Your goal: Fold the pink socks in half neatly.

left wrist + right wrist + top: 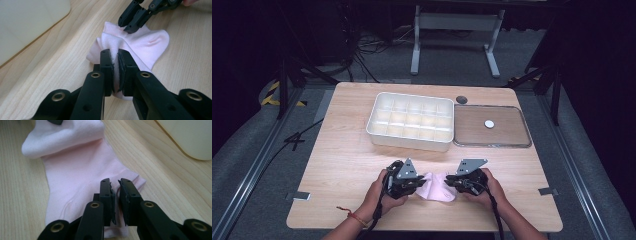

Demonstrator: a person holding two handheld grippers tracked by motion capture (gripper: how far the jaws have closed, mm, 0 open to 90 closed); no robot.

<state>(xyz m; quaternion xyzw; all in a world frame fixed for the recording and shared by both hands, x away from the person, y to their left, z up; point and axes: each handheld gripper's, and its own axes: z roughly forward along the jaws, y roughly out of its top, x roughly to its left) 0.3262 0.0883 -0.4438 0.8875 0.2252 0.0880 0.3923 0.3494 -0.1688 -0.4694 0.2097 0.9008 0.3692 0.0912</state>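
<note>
Left gripper view: soft pink knit sock, folded, on woodgrain table.

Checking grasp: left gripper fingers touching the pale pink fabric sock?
Touching. Left gripper view shows the left gripper fingers pinching a fold of the pale pink fabric sock.

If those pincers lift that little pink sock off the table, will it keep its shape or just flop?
Most likely it flops: the pink sock already lies folded and bunched where the left gripper pinches a ridge of it. It looks thin and light, so it should lift easily. Pushed, it would probably crumple and drag on the wooden table rather than slide or roll.
</note>
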